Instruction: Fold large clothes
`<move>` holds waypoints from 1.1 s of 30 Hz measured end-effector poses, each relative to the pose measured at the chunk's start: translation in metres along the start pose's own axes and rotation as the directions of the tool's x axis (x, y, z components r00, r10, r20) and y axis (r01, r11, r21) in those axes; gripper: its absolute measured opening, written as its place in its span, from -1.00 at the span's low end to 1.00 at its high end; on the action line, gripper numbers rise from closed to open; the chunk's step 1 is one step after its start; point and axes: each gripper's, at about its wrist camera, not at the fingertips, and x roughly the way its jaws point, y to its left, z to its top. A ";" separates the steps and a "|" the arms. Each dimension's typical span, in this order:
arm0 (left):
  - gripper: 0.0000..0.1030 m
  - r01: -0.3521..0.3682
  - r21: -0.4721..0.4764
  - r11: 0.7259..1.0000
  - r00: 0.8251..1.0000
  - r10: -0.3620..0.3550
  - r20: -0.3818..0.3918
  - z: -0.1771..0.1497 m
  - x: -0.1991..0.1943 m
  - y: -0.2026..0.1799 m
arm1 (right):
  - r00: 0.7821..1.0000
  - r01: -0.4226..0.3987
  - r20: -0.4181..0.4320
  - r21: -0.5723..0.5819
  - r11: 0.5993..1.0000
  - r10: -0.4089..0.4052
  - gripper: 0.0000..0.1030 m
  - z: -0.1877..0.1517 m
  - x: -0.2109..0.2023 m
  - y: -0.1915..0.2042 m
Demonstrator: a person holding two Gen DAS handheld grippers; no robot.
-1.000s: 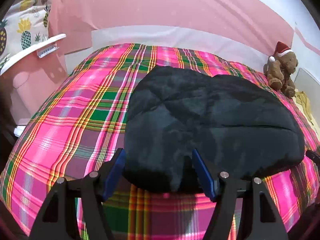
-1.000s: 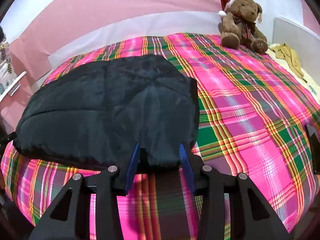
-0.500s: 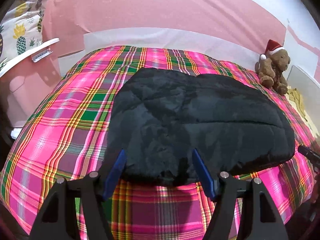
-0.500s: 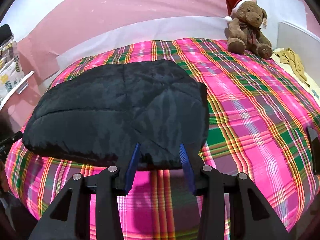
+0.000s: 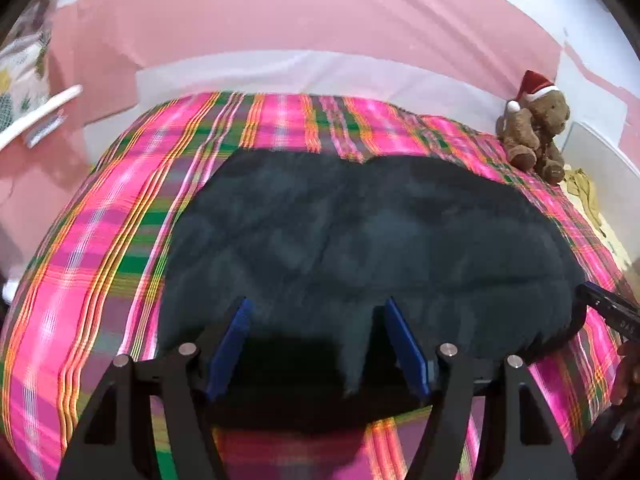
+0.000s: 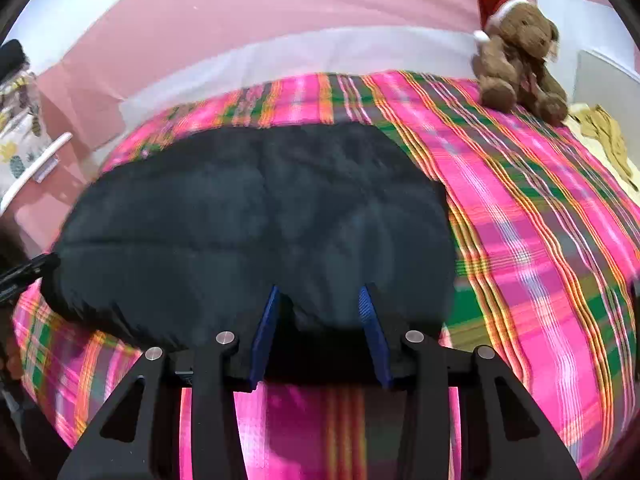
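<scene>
On the pink plaid bedspread [image 5: 100, 264] a dark padded garment [image 5: 360, 240] lies spread, its near edge lifted off the cover and hanging between the fingers of both tools. Beneath that raised edge everything falls into black shadow, so how much cloth is gathered there is hard to make out, and both views are smeared by motion.

Seen from its own camera, the left gripper [image 5: 316, 344] points down at a slant, its blue pads standing fairly wide with a fold of the garment filling the gap; the cloth looks pinched, though the contact itself is lost in shadow. Its mate, the right gripper [image 6: 320, 328], tilts the same way with narrower pads closed on the garment's near hem. Each tool's black tip pokes into the edge of the other's view, and only a sliver of a hand [image 5: 626, 372] shows there.

At the far corner a brown teddy bear [image 6: 520, 56] in a red hat sits upright, clear of the garment.
</scene>
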 end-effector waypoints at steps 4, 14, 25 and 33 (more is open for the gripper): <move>0.37 0.005 0.016 1.000 1.000 -0.005 -0.008 0.029 0.029 -0.010 | 1.000 -0.012 0.025 -0.032 0.999 0.013 -0.18 0.025 0.015 0.011; 0.42 -0.002 0.026 1.000 0.998 0.004 -0.059 0.028 0.072 -0.017 | 0.999 0.016 -0.047 -0.048 0.999 -0.019 -0.16 0.031 0.062 0.010; 0.41 -0.010 0.039 0.999 0.999 0.011 -0.046 0.035 0.057 -0.014 | 1.000 0.004 -0.006 -0.036 0.999 -0.004 -0.16 0.040 0.035 0.000; 0.41 -0.050 0.071 0.996 0.999 0.051 -0.019 0.040 0.042 -0.003 | 1.000 0.015 0.022 -0.037 0.999 -0.014 -0.03 0.045 0.023 -0.012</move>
